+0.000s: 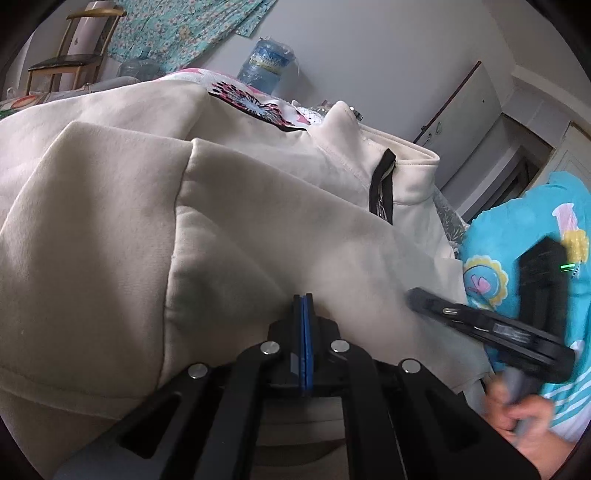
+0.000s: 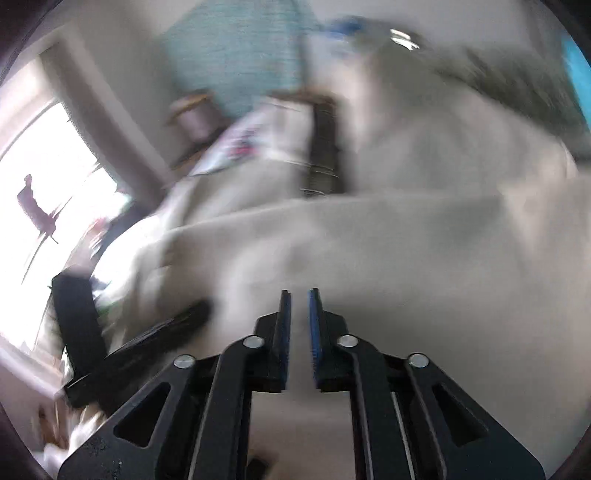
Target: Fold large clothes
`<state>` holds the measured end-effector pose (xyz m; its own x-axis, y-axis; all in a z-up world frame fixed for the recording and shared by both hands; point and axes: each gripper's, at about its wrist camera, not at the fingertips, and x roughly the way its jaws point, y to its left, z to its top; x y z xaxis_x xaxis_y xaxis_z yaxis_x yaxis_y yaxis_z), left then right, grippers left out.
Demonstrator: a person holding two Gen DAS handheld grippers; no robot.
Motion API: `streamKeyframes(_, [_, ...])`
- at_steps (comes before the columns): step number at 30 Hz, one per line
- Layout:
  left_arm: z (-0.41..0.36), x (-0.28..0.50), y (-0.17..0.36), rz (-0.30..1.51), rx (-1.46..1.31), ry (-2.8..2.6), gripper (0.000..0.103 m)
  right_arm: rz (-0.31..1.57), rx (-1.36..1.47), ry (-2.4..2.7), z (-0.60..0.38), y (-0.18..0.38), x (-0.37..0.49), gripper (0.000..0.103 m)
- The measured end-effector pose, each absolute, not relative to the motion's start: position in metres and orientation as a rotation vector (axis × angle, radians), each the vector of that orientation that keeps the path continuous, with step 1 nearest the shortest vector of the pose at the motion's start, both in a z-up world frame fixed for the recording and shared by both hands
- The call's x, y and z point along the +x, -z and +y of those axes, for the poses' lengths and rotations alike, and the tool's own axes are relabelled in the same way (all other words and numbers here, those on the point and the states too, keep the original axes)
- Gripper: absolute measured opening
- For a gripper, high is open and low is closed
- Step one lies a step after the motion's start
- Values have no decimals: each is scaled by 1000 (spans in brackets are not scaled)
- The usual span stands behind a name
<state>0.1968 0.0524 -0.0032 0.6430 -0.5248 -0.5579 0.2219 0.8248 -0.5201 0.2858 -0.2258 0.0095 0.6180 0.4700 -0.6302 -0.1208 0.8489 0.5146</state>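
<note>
As the left wrist view settles, the left gripper point(image 1: 303, 301) sits low at the near edge of a big cream sweatshirt point(image 1: 258, 206), its jaws together, blue pads flush against each other. Their tips are pushed right up against a soft fold of the fabric; whether any cloth is pinched between them, I cannot tell.

The sweatshirt fills nearly the whole view, heaped and folded over itself, a thick layer lying across the left half. Its stand-up collar point(image 1: 413, 173) with a short black zip point(image 1: 382, 184) points to the far right, and a black-edged printed patch point(image 1: 255, 105) shows at the far side. What it lies on is hidden beneath it.

Over on the right, a hand point(image 1: 517, 413) grips the handle of the right gripper point(image 2: 297, 295), reaching in over the garment's right edge, in front of a turquoise printed top point(image 1: 517, 221).

The right wrist view is badly smeared, but its jaws show clearly: slightly apart, a narrow slot between the blue pads, nothing caught in it, cream cloth spread just beyond the tips.

Far behind stand a large water bottle point(image 1: 267, 62), a wooden chair point(image 1: 74, 55) at far left, and a floral cloth point(image 1: 184, 33) hanging on the wall.
</note>
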Motion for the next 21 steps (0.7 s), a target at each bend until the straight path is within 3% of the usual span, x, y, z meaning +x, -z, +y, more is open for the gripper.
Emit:
streamKeyframes(6, [54,194,2,736,-458,467,3,740,736,82,-381,-1,241,0])
streamKeyframes(9, [53,194,1,737,-456,464,3,755,649,241,-408,-3,223,1])
streamKeyframes(16, [48,196,1,756,-432,443,3,654,323,-93,-286,-64,197,4])
streamKeyframes(21, [64,205,-2,827,-562,465,3,866,192,-183,-201,-51,210,7])
